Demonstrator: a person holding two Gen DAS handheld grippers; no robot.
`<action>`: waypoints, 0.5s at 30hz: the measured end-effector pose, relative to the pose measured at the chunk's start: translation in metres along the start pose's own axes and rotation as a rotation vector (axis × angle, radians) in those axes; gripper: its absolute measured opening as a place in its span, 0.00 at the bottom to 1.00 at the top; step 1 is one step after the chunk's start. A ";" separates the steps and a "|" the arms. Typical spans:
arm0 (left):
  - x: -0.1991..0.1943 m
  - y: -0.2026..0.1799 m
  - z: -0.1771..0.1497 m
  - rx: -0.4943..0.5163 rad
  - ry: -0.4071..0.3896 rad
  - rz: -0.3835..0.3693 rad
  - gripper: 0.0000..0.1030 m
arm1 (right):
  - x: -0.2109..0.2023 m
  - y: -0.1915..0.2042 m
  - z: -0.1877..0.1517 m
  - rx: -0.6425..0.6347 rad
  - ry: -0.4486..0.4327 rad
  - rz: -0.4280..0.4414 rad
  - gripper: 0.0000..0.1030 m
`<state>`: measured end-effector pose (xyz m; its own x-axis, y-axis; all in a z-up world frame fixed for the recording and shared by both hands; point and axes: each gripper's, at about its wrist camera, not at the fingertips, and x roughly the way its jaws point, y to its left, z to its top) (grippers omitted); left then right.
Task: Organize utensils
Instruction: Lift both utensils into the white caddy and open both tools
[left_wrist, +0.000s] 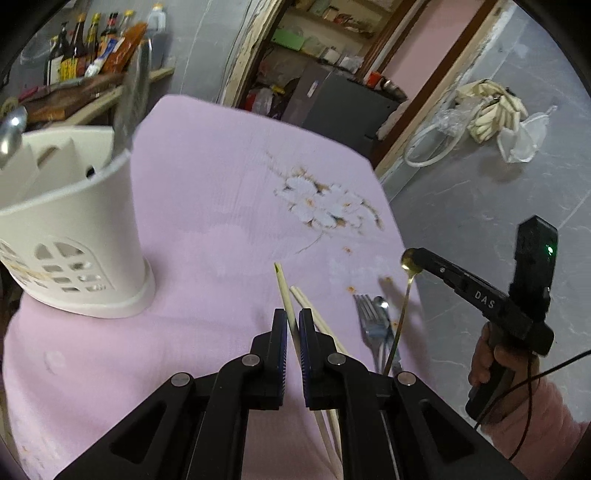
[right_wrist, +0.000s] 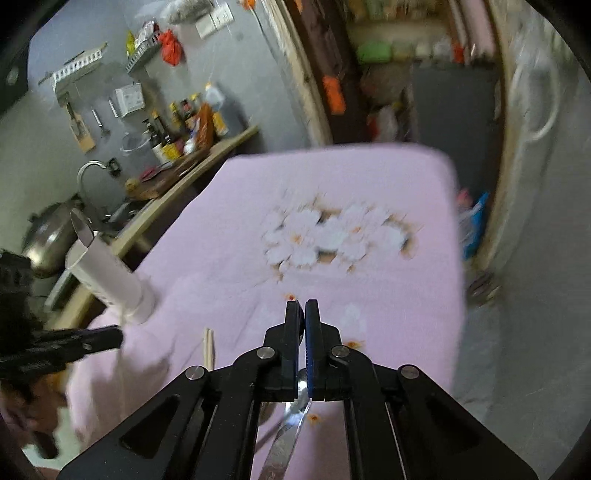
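While the left gripper (left_wrist: 293, 325) pinches one chopstick (left_wrist: 283, 291) and the right gripper (left_wrist: 415, 258) clamps a gold spoon (left_wrist: 400, 314) by its bowl, we judge both lifts underway; next we must steer each into the white holder (left_wrist: 92, 236); fork (left_wrist: 365, 317) remains on the cloth (left_wrist: 221, 206).

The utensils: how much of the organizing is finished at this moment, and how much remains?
Done: a spoon and a flat blade already stand in the white holder. In hand: the left gripper is shut on a chopstick, and the right gripper is shut on a gold spoon. Left: chopsticks, a fork and a spoon lie on the pink cloth.
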<state>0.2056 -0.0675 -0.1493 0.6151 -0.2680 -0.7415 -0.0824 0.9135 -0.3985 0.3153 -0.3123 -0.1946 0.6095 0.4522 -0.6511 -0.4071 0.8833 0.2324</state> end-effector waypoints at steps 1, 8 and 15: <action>-0.005 0.000 0.000 0.006 -0.010 -0.007 0.06 | -0.009 0.003 0.001 0.012 -0.032 -0.016 0.03; -0.045 -0.001 0.004 0.036 -0.088 -0.050 0.06 | -0.055 0.027 0.019 0.056 -0.178 -0.081 0.03; -0.105 0.007 0.033 0.069 -0.231 -0.056 0.05 | -0.100 0.103 0.043 0.038 -0.344 -0.102 0.03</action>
<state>0.1665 -0.0228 -0.0568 0.7810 -0.2485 -0.5729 0.0053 0.9200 -0.3919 0.2419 -0.2616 -0.0740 0.8415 0.3707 -0.3930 -0.3105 0.9272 0.2097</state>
